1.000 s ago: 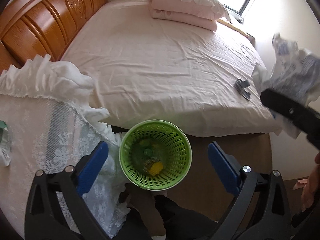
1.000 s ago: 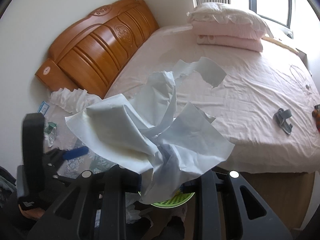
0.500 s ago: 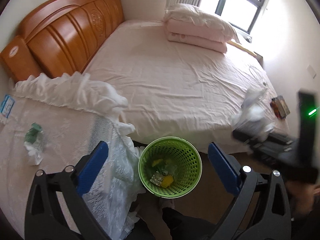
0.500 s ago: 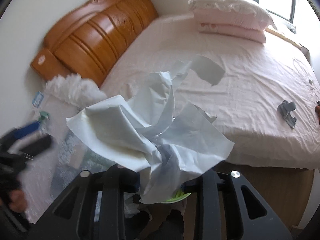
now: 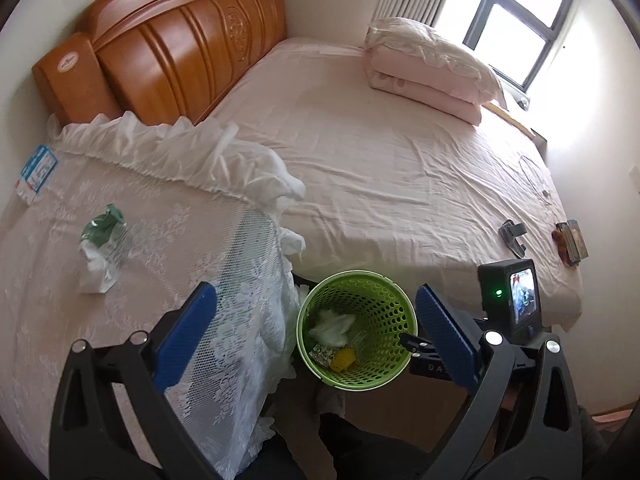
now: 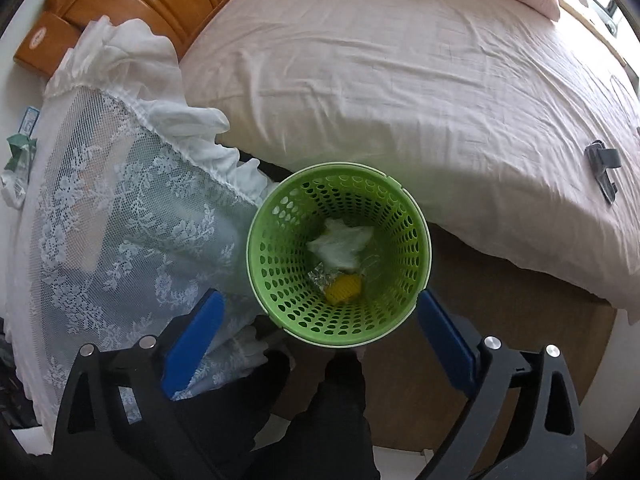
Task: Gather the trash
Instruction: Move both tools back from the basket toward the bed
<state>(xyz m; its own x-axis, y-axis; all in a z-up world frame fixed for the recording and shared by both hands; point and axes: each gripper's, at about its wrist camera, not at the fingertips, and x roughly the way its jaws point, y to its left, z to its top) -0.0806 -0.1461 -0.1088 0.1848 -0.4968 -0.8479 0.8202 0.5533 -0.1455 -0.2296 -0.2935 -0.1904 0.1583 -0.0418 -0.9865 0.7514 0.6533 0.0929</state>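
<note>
The right gripper (image 6: 320,332) is hovering over the green mesh wastebasket (image 6: 416,272), its blue jaws spread wide and gripping nothing, with the basket's mouth sitting between and just ahead of them. Inside the basket a crumpled white paper wad (image 6: 342,246) is lying on top of a foil scrap (image 6: 320,280) and a yellow piece (image 6: 344,288), so the drop-off step looks finished for this item.

The left gripper (image 5: 316,328) is also standing wide and empty, with the same wastebasket (image 5: 384,376) between its jaws and slightly ahead.

The remaining trash appears to be the crumpled green-and-white wrapper (image 5: 102,250), lying on the lace-covered tabletop (image 5: 200,216) well off to the left of the left jaws. The next move probably calls for swinging the left gripper over to it, lowering, and closing on the wad without snagging the lace.

A blue-and-white card (image 5: 36,172) is lying farther left near the tabletop's edge; its print is too small to read. The oval label on the wooden headboard (image 5: 168,52) is likewise illegible, and only the letters "DA" are showing on the right gripper's body in the left wrist view.
</note>
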